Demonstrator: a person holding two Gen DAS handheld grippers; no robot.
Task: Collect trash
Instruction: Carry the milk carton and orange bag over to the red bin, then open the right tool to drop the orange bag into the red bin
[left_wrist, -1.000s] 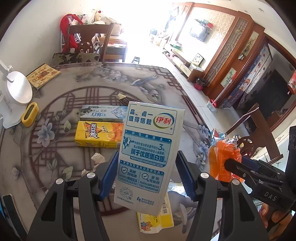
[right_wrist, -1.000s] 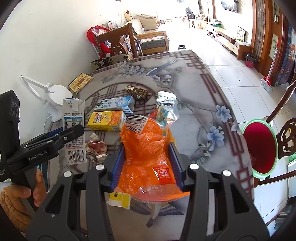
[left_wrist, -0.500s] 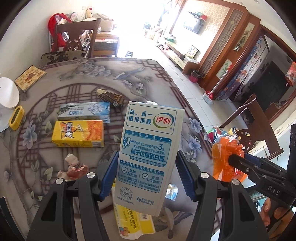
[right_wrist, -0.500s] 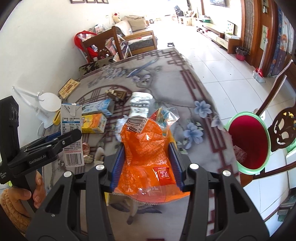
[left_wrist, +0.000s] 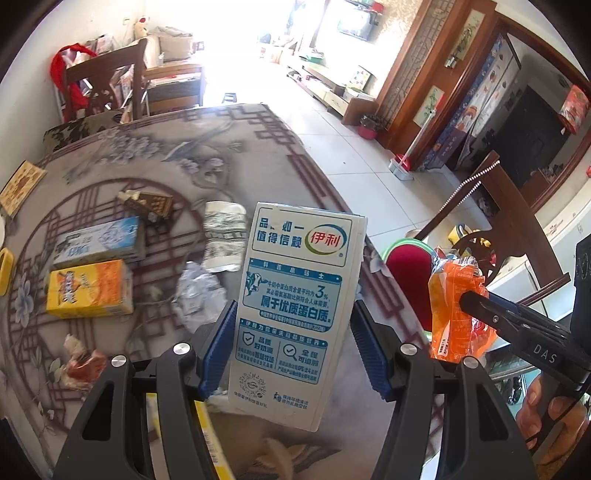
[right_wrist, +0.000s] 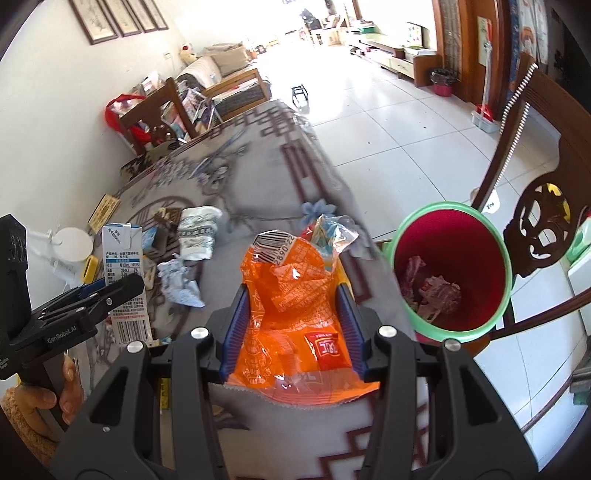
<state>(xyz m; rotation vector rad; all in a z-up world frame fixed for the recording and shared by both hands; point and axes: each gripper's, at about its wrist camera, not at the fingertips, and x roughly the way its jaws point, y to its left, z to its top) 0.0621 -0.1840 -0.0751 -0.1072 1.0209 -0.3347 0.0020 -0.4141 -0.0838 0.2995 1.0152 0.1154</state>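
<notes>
My left gripper (left_wrist: 291, 343) is shut on a white and blue milk carton (left_wrist: 295, 306), held upright above the patterned table (left_wrist: 258, 155). To its right, the right gripper (right_wrist: 291, 325) is shut on a crumpled orange snack bag (right_wrist: 291, 317). In the left wrist view that snack bag (left_wrist: 456, 306) shows at the right, near the table edge. A red bin with a green rim (right_wrist: 450, 266) stands off the table's right edge, with crumpled trash inside. The milk carton (right_wrist: 123, 280) appears at the left of the right wrist view.
On the table lie a yellow carton (left_wrist: 88, 290), a pale blue box (left_wrist: 99, 242), a small brown carton (left_wrist: 147, 203), a flattened white pouch (left_wrist: 225, 236), crumpled foil (left_wrist: 199, 295) and red scraps (left_wrist: 83, 365). A dark wooden chair (right_wrist: 543, 206) stands by the bin.
Both grippers have moved right across the table toward its edge, still carrying the carton and the bag. The red bin has come much closer and larger in the right wrist view.
</notes>
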